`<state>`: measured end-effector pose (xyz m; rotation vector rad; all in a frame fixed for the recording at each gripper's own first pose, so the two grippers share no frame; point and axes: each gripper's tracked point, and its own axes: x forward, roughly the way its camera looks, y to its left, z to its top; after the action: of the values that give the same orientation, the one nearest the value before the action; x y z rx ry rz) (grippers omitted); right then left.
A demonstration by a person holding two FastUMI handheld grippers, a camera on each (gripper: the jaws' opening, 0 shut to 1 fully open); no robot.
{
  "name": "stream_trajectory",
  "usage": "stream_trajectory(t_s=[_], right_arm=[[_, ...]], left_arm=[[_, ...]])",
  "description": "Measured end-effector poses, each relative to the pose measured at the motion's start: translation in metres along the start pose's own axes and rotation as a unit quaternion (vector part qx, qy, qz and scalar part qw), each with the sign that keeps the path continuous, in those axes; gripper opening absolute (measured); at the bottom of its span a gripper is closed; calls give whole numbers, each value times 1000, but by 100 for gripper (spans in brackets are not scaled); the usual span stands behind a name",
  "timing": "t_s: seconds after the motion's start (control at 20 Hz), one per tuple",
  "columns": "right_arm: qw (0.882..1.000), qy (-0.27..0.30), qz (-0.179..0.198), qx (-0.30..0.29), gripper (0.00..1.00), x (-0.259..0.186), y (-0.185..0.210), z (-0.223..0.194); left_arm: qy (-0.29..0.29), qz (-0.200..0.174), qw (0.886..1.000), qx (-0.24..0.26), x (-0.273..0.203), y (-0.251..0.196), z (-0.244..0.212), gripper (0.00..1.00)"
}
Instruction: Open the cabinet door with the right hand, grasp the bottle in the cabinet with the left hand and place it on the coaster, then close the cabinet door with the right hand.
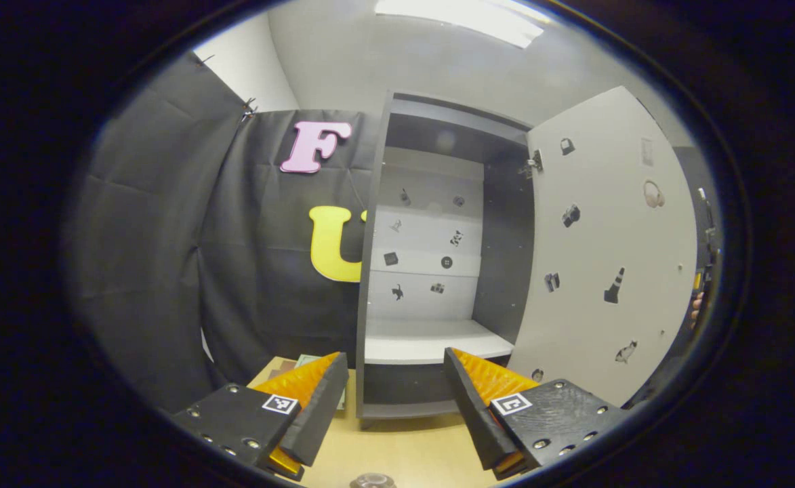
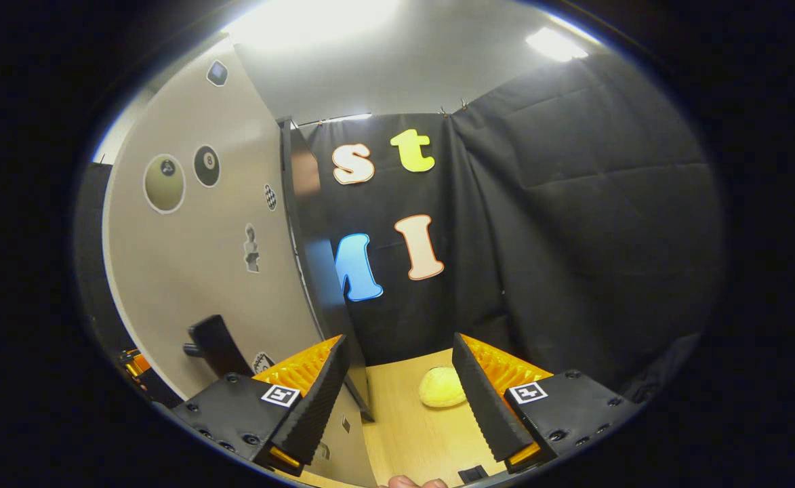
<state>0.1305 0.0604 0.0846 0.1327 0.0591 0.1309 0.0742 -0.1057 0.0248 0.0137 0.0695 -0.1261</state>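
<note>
Your door [image 1: 607, 251] stands wide; both grippers, left [image 1: 392, 400] and right [image 2: 397, 393], gape empty, the bottle [image 1: 373, 480] perhaps already placed.

Setting was staged recording booth, not lived-in home. Black cloth walls [image 2: 587, 203] hung in folds, clipped at top edge, with plain white wall [image 1: 251, 64] and ceiling light panel [image 1: 461, 17] above. Small grey cabinet [image 1: 373, 271] stood on light wooden tabletop [image 1: 404, 454]; its open door [image 1: 607, 237] and back panel [image 1: 427, 237] carried scattered picture stickers. Yellow rounded object [image 2: 442, 396], kind unclear, lay on tabletop.
</note>
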Motion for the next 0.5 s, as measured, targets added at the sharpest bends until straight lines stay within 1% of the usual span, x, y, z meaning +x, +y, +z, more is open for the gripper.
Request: stream_trajectory(t_s=[0.05,0.1,0.2,0.25,0.3,0.35,0.4,0.5], right_arm=[[1000,-2,1,-9,96,-5,7,2],[1000,-4,0,-24,96,-9,14,1],[998,-10,-21,-63,95,-17,12,1],[997,-15,-29,-76,94,-21,13,3],[996,-17,-36,-83,88,-24,16,4],[995,-16,-40,-85,88,-25,18,5],[996,-17,-42,-83,88,-28,21,4],[996,-20,-45,-69,88,-30,29,4]], left_arm=[[2,-9,1000,3,-5,4,-2,86],[4,-19,1000,4,-11,7,-4,88],[0,-32,999,1,-21,15,-7,88],[-1,-32,999,0,-25,21,-8,88],[-4,-32,999,-2,-31,27,-10,88],[-6,-34,999,-7,-34,31,-10,85],[-7,-36,999,-11,-38,35,-11,88],[-5,-31,999,-13,-44,49,-15,88]])
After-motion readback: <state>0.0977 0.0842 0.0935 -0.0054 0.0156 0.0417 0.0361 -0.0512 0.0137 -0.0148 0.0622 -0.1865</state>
